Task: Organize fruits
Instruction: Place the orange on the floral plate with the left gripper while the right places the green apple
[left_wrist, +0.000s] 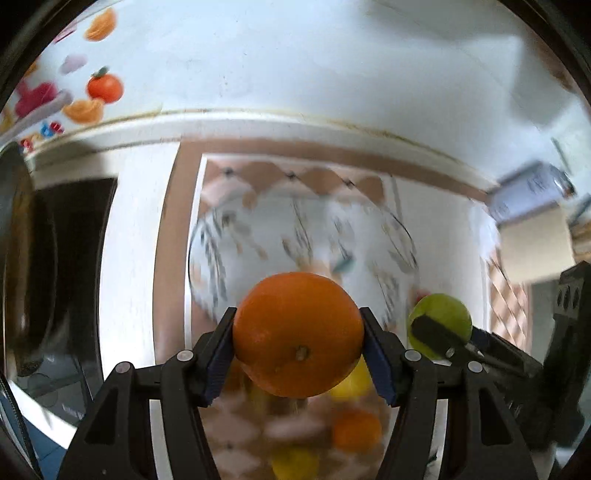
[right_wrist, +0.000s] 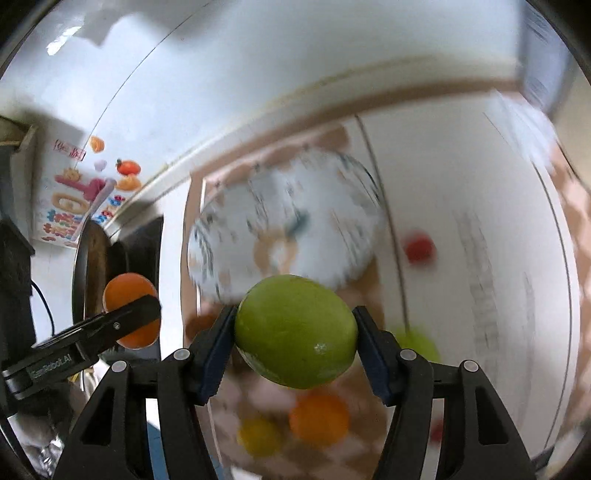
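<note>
My left gripper (left_wrist: 298, 339) is shut on an orange (left_wrist: 298, 334) and holds it in the air above the table. My right gripper (right_wrist: 295, 334) is shut on a green citrus fruit (right_wrist: 296, 332), also lifted. Each shows in the other's view: the green fruit (left_wrist: 439, 325) at the right, the orange (right_wrist: 131, 310) at the left. A patterned white plate (left_wrist: 303, 251) lies ahead on the table, blurred; it also shows in the right wrist view (right_wrist: 288, 225). Below lie another orange (right_wrist: 319, 419), a yellow fruit (right_wrist: 258, 437), a green fruit (right_wrist: 417, 345) and a small red fruit (right_wrist: 419, 249).
A white table mat (right_wrist: 461, 258) covers the checkered cloth (left_wrist: 243, 428). A dark pan (right_wrist: 92, 266) stands at the left. A wall (left_wrist: 295, 55) with fruit stickers (left_wrist: 105, 88) rises behind. A box (left_wrist: 532, 188) sits at the far right.
</note>
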